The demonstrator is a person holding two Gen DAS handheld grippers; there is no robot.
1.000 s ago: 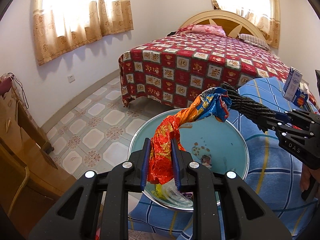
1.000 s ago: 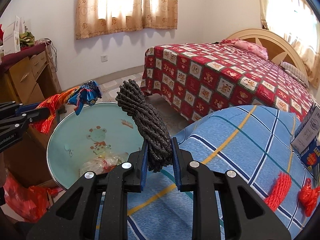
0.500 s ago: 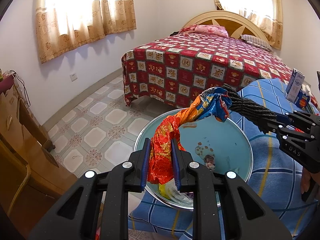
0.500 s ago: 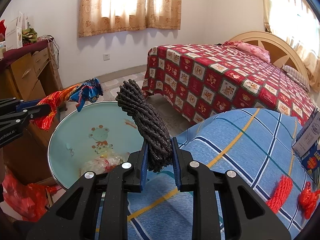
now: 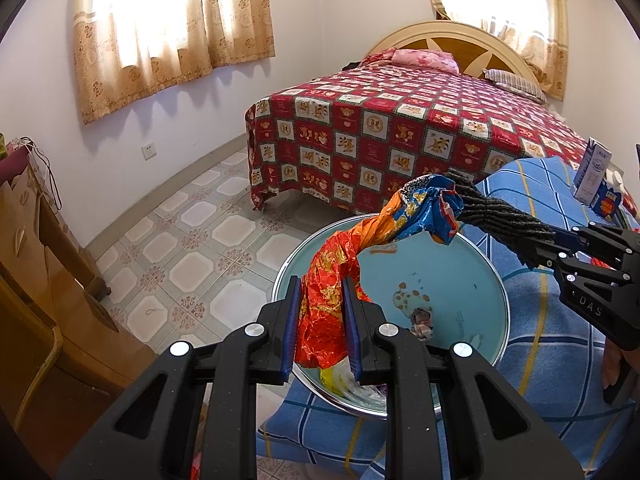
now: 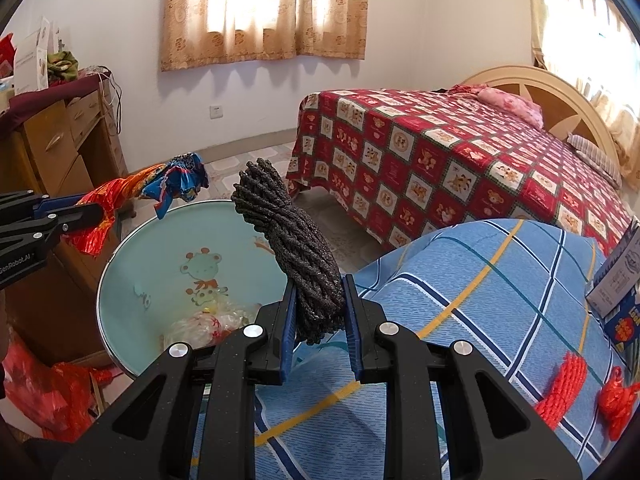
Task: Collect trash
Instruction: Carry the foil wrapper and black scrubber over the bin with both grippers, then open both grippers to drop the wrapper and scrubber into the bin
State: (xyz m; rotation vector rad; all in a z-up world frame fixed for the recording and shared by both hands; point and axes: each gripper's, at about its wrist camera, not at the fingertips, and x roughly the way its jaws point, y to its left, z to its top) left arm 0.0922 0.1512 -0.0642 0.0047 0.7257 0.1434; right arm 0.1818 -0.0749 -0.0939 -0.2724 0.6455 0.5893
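Note:
My left gripper [image 5: 320, 320] is shut on a twisted red, orange and blue foil wrapper [image 5: 360, 252] and holds it above a light blue round basin [image 5: 460, 264]. My right gripper [image 6: 319, 320] is shut on a dark grey rope bundle [image 6: 288, 240] and holds it over the basin's rim [image 6: 120, 256]. The rope bundle [image 5: 504, 212] touches the wrapper's blue end in the left wrist view. The wrapper [image 6: 160, 188] and left gripper [image 6: 68, 216] show at the left of the right wrist view. Plastic trash [image 6: 208, 320] lies in the basin.
The basin sits on a blue checked cloth [image 6: 480, 288]. Red rope bundles [image 6: 568, 384] and a blue carton [image 6: 620, 292] lie on the cloth at the right. A bed [image 5: 400, 128] stands behind, a wooden cabinet [image 5: 36, 272] to the left, a red bag [image 6: 36, 392] on the floor.
Both grippers have kept their hold and barely shifted. The view has drifted slightly, with the basin a little more to the right in the left wrist view.

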